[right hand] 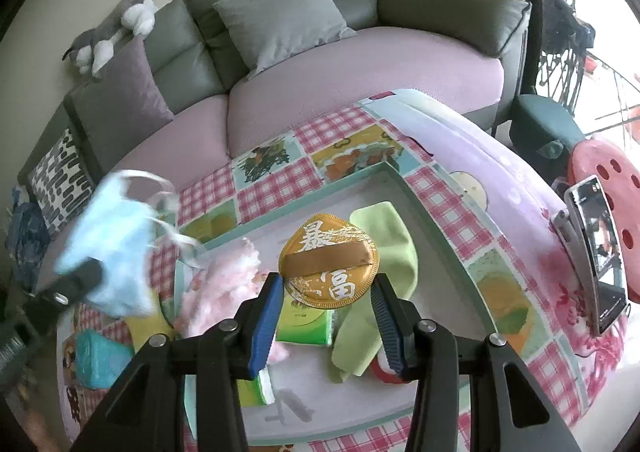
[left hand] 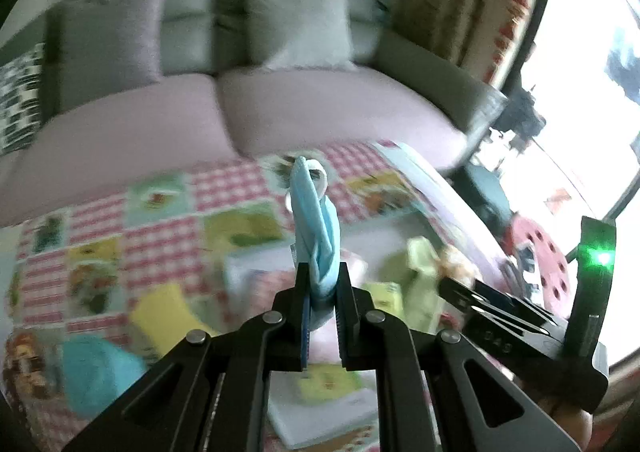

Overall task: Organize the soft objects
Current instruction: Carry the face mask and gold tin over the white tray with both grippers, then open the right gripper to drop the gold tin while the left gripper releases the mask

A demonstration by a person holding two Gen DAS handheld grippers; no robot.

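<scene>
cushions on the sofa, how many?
3: grey cushion against the middle backrest, purple cushion to its left, patterned cushion at the far left end. More may sit out of frame.

A grey sofa (right hand: 440, 8) with pink seat covers (right hand: 360, 68) runs along the wall. A plush husky (right hand: 116, 28) lies on its backrest. Against the back lean a light grey cushion (right hand: 280, 12), a purple cushion (right hand: 120, 100) and, at the far left end, a black-and-white patterned cushion (right hand: 60, 180). A red perforated stool (right hand: 612, 192) stands at the right near the window, with a phone (right hand: 600, 252) propped upright before it.
</scene>
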